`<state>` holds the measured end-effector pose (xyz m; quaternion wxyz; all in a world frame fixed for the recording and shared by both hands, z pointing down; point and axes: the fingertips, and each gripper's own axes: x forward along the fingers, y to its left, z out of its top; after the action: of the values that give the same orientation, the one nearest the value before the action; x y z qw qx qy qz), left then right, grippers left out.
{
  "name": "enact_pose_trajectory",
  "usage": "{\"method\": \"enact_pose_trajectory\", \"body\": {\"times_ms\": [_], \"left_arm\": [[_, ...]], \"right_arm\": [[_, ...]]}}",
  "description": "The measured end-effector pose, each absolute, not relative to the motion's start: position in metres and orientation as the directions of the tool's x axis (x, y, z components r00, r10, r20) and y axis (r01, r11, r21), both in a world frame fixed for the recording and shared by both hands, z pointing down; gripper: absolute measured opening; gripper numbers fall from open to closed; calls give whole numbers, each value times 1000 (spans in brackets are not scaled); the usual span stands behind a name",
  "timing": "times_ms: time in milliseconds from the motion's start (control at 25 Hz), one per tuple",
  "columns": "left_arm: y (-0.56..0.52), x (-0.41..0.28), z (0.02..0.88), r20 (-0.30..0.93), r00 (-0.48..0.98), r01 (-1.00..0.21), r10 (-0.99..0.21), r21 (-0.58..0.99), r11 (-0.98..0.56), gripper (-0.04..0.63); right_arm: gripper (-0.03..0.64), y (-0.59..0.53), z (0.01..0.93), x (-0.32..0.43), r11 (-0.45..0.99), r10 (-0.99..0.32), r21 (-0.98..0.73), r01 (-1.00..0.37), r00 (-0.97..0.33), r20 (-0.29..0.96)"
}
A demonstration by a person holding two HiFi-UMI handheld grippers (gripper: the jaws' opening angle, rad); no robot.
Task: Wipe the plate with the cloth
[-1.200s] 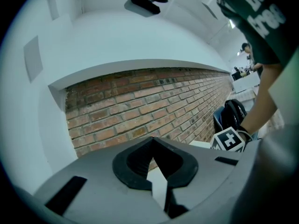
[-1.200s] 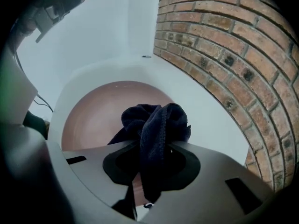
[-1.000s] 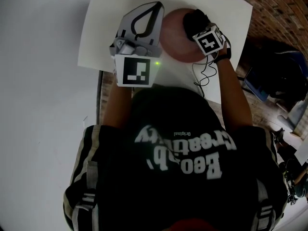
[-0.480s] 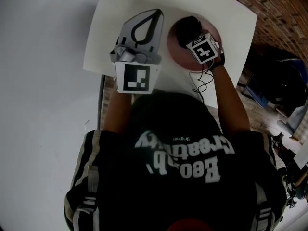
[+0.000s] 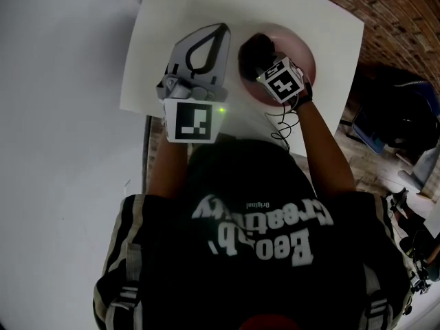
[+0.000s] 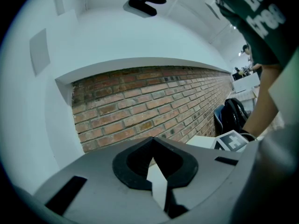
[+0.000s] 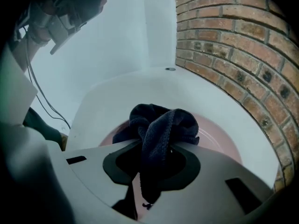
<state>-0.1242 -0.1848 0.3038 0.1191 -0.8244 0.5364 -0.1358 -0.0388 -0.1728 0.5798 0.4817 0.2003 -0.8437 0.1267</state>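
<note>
**Plate** (image 5: 300,44): pink, round, lying flat on the white worktop (image 5: 159,53), in its far right part. The far and right rim show bare. The near-left portion is covered by cloth and gripper.

**Cloth** (image 7: 159,122): dark, napped, bunched into a wad. It sits on the left half of the plate and appears to be pressed against the surface. A tail of it runs back between the fingers.

**Right gripper** (image 7: 150,167): fingers (image 7: 212,174) clenched on the cloth, with the wad bulging out beyond the tips. It is held over the plate's near-left side, pointing away from the person.

**Left gripper** (image 5: 221,27): fingers (image 6: 93,185) closed tip to tip with nothing grasped. Only a sliver of white worktop shows through the gap behind the tips. It is positioned just left of the plate and apart from it. Whether it touches the worktop cannot be told.

**Step in hand (judged):** a wiping stroke, with the cloth working the plate's left side. No soil shows on the bare pink, so how much of the wiping is done cannot be read.

**Next move (judged):**
- The wad needs to be drawn across toward the far and right rim under steady downward pressure.
- The clench should stay unchanged so the cloth does not pull free.
- Nothing restrains the plate, so a firm stroke may push it along the worktop.
- The left gripper is near enough to brace the rim if that happens.
</note>
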Motion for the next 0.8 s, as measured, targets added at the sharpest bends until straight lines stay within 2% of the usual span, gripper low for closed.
{"method": "enact_pose_trajectory", "body": {"times_ms": [800], "left_arm": [[-179, -103, 302, 97, 437, -828, -894, -345, -442, -2]], "right_arm": [[75, -206, 577, 43, 732, -360, 63, -678, -308, 881]]}}
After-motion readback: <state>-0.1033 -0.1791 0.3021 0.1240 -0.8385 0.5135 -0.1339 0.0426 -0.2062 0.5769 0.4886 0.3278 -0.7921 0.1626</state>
